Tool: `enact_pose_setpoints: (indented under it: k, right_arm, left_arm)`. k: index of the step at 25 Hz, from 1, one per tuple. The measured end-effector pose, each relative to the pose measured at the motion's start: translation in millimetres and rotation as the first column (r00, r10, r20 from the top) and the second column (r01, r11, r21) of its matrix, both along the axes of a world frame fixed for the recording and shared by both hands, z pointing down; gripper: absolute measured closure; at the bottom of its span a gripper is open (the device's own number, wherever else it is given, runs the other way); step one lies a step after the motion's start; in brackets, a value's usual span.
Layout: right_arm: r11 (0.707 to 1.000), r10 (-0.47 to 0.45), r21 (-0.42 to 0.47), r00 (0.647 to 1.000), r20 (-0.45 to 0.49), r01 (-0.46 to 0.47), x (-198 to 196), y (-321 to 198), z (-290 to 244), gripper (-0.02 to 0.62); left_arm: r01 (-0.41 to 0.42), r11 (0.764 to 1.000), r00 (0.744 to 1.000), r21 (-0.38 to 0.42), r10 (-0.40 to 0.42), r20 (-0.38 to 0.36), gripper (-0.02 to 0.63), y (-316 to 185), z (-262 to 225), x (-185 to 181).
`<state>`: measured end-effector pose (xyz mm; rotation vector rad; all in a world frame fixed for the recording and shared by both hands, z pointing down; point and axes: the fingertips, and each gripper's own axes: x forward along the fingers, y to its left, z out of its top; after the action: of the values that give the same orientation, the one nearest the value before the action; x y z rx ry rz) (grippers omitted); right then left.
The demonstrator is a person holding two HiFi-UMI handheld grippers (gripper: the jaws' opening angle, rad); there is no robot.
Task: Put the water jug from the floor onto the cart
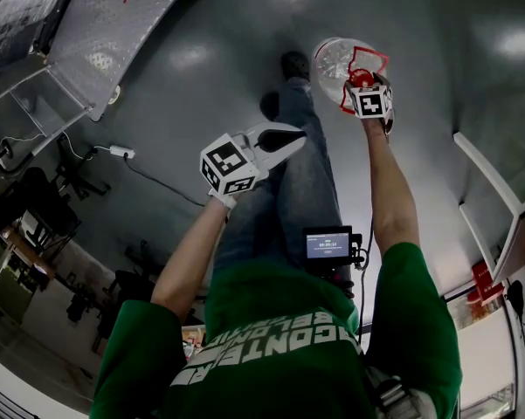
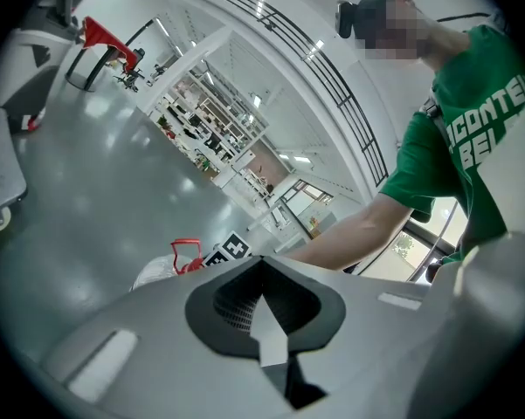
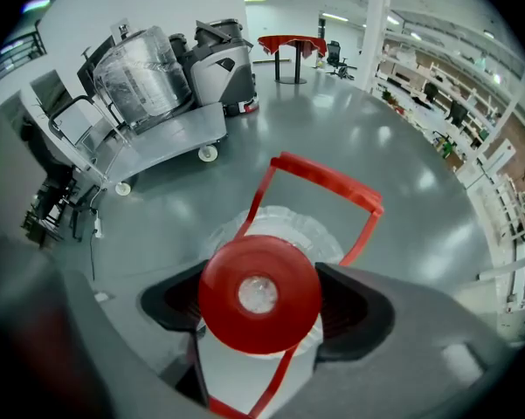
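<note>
My right gripper (image 3: pixel 260 312) is clenched on the water jug (image 1: pixel 336 59), its jaws pressed to either side of the neck just under the red cap (image 3: pixel 260 291). The jug's red handle (image 3: pixel 332 188) stands up past the cap, on the side away from me. The clear body shows below the cap, with grey floor (image 3: pixel 393 147) all round it. I cannot tell whether the base rests on the floor or hangs just off it. In the head view my shoe (image 1: pixel 294 63) is just beside the jug.

My left gripper (image 1: pixel 290 140) is held apart from the jug, off to its left. Its jaws are closed together with nothing between them.

The cart (image 3: pixel 170 133) stands well apart from the jug, beyond it and to the left in the right gripper view. It sits on small white wheels and has a plastic-wrapped load (image 3: pixel 140 72) on its deck. The jug is not on the cart.
</note>
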<state>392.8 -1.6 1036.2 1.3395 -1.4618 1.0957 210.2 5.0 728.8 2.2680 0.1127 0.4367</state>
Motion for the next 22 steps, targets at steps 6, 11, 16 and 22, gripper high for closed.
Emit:
enact_pose_setpoints:
  k: [6,11,16,22]
  right_arm:
    - [0.997,-0.002,-0.08,1.0,-0.028,0.0,0,11,4,0.287]
    - [0.993,-0.011,-0.118,0.999,-0.046,0.006,3,18,4,0.287]
    - [0.988,-0.014,-0.155,0.999,-0.048,0.006,4,24,3,0.287]
    - [0.988,-0.003,-0.153,0.999,-0.042,-0.003,8,28,-1,0.288]
  left_arm:
    - [-0.019,1.0,1.0,-0.003,0.019,-0.002,0.591,0,0,3]
    - [-0.023,1.0,1.0,0.002,0.023,0.002,0.591,-4,-3,0]
    - [-0.003,1.0,1.0,0.006,0.003,0.008,0.592,-15,-3,-6]
    - [0.021,1.0,1.0,0.005,-0.021,0.013,0.592,-20,-2,-6]
